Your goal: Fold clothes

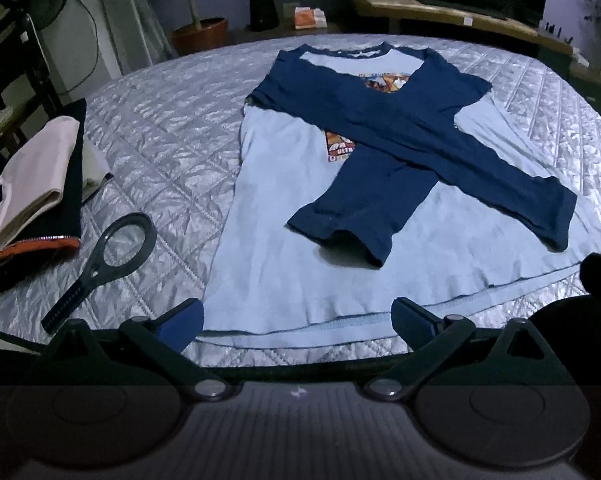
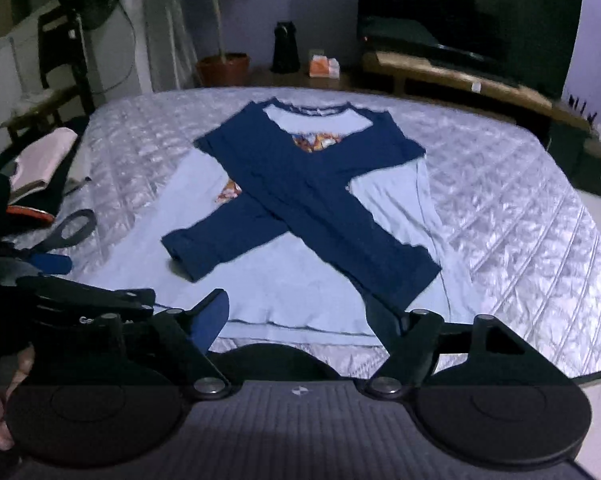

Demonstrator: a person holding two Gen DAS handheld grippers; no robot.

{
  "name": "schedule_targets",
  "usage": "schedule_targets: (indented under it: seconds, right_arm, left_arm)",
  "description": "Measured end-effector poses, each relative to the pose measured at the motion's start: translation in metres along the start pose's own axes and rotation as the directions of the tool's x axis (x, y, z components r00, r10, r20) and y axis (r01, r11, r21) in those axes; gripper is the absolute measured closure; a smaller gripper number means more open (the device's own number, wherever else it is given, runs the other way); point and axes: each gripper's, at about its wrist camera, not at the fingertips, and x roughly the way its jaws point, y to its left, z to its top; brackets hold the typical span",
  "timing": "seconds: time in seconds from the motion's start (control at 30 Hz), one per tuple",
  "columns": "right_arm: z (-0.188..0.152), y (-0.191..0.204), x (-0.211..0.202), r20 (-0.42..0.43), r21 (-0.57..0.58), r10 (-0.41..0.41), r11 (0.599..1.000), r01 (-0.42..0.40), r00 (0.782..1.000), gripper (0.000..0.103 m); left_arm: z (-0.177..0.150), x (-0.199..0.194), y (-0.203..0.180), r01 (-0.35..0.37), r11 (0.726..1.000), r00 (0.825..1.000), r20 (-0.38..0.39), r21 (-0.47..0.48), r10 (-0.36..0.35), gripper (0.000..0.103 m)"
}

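Two views of one raglan shirt (image 1: 284, 208), flat on the bed (image 1: 156, 128), navy sleeves crossed. Left tongs (image 1: 296, 320) and right tongs (image 2: 300, 316) gape empty at its hem. Only the right view shows the television (image 2: 468, 20).

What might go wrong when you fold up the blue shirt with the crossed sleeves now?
1. The navy sleeves only lie loosely crossed on the light blue shirt, so lifting the hem could let them slide apart.
2. The left gripper and right gripper are both open near the hem; uneven grabs might give a crooked fold.
3. The magnifying glass lies close beside the shirt and might get bumped.
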Motion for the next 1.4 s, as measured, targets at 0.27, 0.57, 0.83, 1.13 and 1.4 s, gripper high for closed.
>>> schedule_targets:
  seconds: [0.27, 0.57, 0.83, 1.13, 1.4]
  right_arm:
    - [-0.006, 0.002, -0.001, 0.000, -0.035, 0.008, 0.999, -0.008, 1.000, 0.020]
    - [-0.007, 0.001, -0.012, 0.054, -0.043, -0.012, 0.999, 0.014, 0.998, 0.019]
    - [-0.007, 0.005, -0.026, 0.117, -0.051, 0.002, 0.999, 0.004, 0.993, 0.016]
    - [0.016, 0.020, -0.039, 0.246, -0.008, 0.007, 1.000, -0.005, 0.969, 0.003]
    - [0.012, -0.001, -0.003, 0.113, 0.220, 0.016, 0.975, -0.041, 0.993, 0.005]
  left_arm:
    - [-0.006, -0.009, -0.008, 0.037, 0.999, 0.999, 0.033, 0.039, -0.038, 0.010]
    - [-0.007, -0.019, 0.002, -0.014, 1.000, 0.996, 0.088, 0.016, 0.013, 0.009]
    - [-0.008, -0.033, 0.002, -0.024, 0.999, 0.988, 0.152, 0.023, 0.020, 0.007]
    - [-0.008, -0.046, 0.012, -0.053, 0.998, 0.966, 0.250, -0.038, 0.061, 0.007]
    - [-0.009, -0.047, 0.017, -0.066, 0.997, 0.967, 0.243, -0.050, 0.076, 0.004]
